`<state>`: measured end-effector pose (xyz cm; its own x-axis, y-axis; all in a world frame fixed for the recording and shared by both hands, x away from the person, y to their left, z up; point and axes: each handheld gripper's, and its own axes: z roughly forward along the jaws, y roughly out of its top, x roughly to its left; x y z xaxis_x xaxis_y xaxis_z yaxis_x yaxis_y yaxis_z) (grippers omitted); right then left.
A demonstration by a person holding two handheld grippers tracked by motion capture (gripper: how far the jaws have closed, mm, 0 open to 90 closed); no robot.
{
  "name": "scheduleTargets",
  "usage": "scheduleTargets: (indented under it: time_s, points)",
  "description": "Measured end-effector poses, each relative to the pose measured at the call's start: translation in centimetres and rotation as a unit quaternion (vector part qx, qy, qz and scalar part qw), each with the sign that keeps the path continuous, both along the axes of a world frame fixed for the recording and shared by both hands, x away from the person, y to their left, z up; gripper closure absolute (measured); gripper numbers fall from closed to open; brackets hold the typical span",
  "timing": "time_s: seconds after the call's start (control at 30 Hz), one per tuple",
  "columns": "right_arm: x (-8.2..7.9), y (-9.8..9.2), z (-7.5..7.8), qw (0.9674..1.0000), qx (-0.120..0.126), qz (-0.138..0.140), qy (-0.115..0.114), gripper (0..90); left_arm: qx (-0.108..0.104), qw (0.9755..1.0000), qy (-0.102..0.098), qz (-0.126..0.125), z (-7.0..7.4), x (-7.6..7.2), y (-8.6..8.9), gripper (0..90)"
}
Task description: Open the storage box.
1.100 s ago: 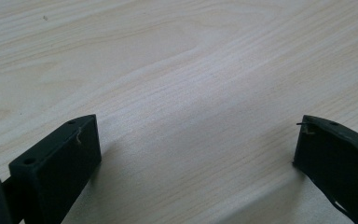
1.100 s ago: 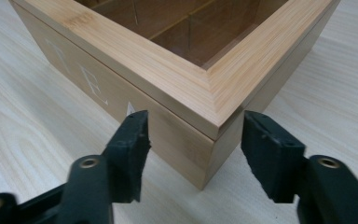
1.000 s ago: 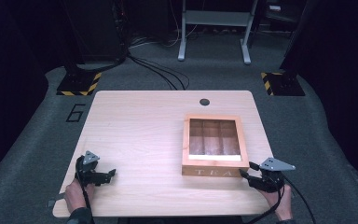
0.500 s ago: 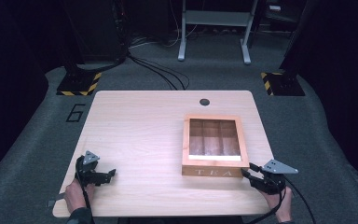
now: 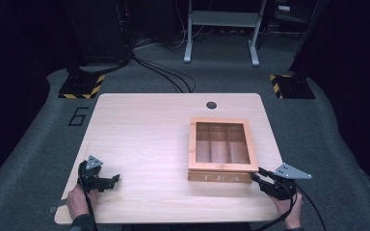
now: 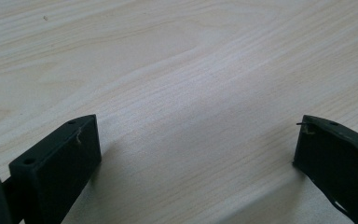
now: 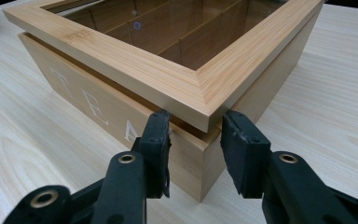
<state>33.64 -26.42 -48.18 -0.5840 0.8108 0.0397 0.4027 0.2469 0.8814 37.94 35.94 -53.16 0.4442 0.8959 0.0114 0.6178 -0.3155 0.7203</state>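
Right gripper view has my right gripper [image 7: 193, 140] straddling the near corner of the glass-lidded wooden tea box [image 7: 121, 100] on the tabletop [image 7: 28, 140] — jaws part-spread, lid unlifted — left gripper [image 5: 107, 181] spread, idle.

From above your side, the high view looks forward and down on the whole bench [image 5: 139, 139]. Each gripper view sits low and close; the right shares the tea box [image 7: 121, 74] corner with it.

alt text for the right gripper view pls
The right gripper straddles the near corner of a wooden tea box with black jaws apart, just under its glass-topped lid, on a pale wood table.
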Motion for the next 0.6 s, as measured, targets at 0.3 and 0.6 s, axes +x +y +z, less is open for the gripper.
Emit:
scheduleTargets:
  time_s: [0.3,0.6]
  points:
    - [0.2,-0.1,0.4,0.9998,0.020,0.001,-0.005,70.1,0.000,1.0000,0.000,0.000,0.0,0.0,0.0,0.3]
    - [1.1,0.1,0.3,0.9994,0.030,0.016,-0.009,75.2,0.000,1.0000,0.000,0.000,0.0,0.0,0.0,0.3]
